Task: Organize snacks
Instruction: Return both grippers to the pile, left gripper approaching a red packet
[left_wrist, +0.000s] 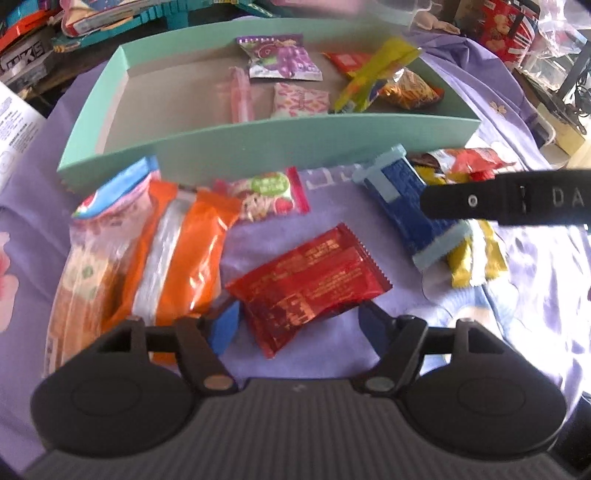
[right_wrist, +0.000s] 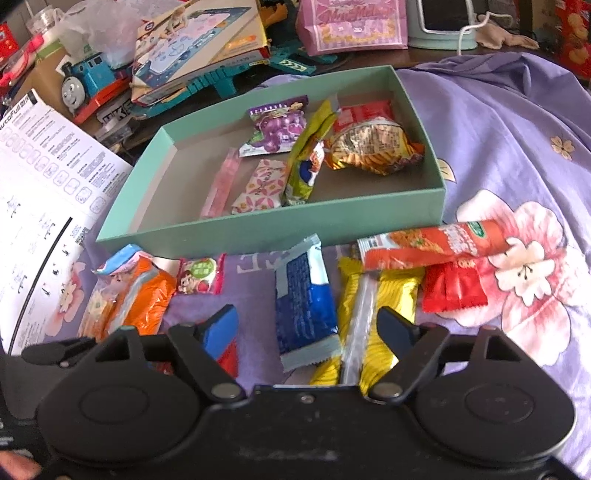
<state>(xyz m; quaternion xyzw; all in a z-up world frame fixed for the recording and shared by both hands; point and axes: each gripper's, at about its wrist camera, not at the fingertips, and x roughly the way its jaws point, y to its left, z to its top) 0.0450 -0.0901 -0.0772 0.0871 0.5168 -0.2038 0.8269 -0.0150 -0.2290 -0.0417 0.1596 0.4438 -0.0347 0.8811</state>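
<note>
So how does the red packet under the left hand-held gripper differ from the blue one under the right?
The red packet is broad and glossy with gold print; the blue packet is narrower, with pale blue ends. The red packet lies alone on the cloth; the blue packet lies beside a yellow packet. Both lie flat outside the green box, each between open jaws, ungripped.

"DA" is read in raised letters on the black gripper arm (left_wrist: 517, 201) crossing the left wrist view; rest cut off by frame edge. "KS" is seen on a dark box (left_wrist: 22, 61) at upper left. In the right wrist view, "AutoFull" is printed at the top of the white instruction sheet (right_wrist: 48, 147), w/ small print too fine to read. Script on the pink bag (right_wrist: 351, 22) is blurred. Snack wrapper text is illegible.
</note>
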